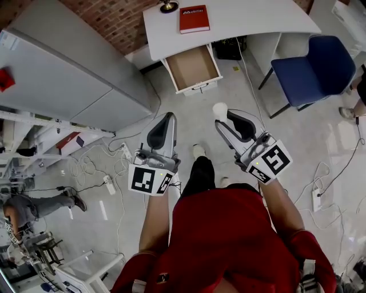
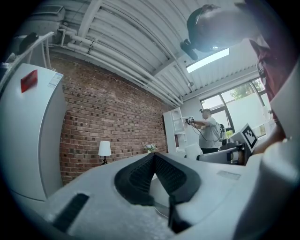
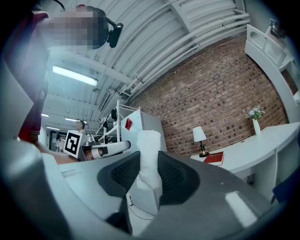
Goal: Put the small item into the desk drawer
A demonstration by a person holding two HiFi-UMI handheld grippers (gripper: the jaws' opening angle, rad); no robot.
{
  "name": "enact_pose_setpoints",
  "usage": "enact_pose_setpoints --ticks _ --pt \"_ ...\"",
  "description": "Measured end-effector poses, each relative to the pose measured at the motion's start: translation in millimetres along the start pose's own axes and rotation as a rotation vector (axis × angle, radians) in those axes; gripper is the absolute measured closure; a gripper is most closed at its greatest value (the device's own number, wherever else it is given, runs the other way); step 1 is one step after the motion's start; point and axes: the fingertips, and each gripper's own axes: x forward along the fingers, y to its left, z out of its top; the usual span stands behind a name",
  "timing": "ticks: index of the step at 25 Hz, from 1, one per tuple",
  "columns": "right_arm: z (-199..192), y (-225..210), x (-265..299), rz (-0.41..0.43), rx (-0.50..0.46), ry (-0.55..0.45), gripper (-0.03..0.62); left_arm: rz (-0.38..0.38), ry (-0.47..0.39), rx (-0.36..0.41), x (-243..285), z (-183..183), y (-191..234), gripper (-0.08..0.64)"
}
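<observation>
Head view, person in red top facing white curved desk (image 1: 240,17), its pale wooden drawer (image 1: 193,67) standing open, right gripper (image 1: 223,123) pinching small white cylindrical item (image 1: 219,110) well short of drawer, left gripper (image 1: 169,117) pressed together, empty, red book (image 1: 194,19) on desktop.

Counter (image 1: 240,17): smooth matt white. Drawer (image 1: 193,67) inside: bare brown wood look. Book (image 1: 194,18): smooth red cover. Chair (image 1: 317,66): blue cloth. Wall (image 3: 220,98): rough brick. Floor (image 1: 297,143): pale, glossy. Right gripper (image 3: 149,158) fingers (image 3: 174,177): black ribbed rubbery pads, grey matt plastic shell. White item (image 3: 150,140): matt, slightly rough.
</observation>
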Motion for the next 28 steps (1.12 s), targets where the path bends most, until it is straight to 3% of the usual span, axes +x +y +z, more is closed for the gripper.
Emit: enact_pose_setpoints --ticks 8,18,28 --pt "-17.3 -41.1 85.0 -0.042 -0.031 0.085 0.460 -0.012 -0.004 -0.021 45.8 -28.7 89.4 0.554" --pt "-57.2 -109.1 209.8 -0.114 0.050 0.161 0.461 -0.060 0.027 -0.077 101.0 -70.5 211.1 0.554" --pt "-107.7 -151.6 285.8 -0.168 0.029 0.280 0.461 -0.124 0.056 -0.094 132.0 -117.2 274.8 0.554"
